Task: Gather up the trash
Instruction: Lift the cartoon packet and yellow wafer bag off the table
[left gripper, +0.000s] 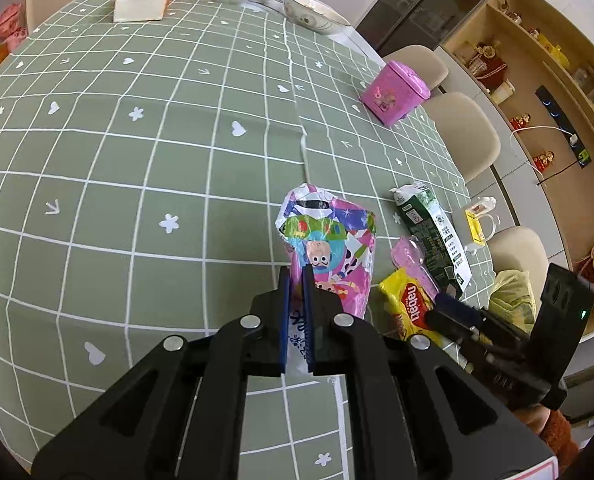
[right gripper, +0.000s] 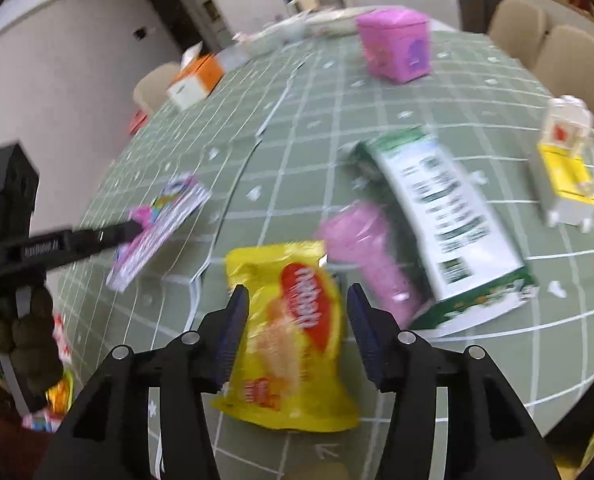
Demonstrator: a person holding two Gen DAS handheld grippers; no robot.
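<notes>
The left hand-held gripper is clenching a cartoon-print wrapper while the right hand-held gripper is straddling, released, a yellow wafer packet on the counter.

A matt green grid-printed cloth table cover is seen. On it, a glossy yellow plastic snack wrapper lies beside a shiny green-and-white printed carton. A glossy cartoon-printed plastic bag is crinkled.

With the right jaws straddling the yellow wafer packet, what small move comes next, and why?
Probably close the right gripper on the yellow Nabati wafer packet: its open jaws stand either side of the packet, not yet pressing. The left gripper already clamps the cartoon wrapper.
</notes>
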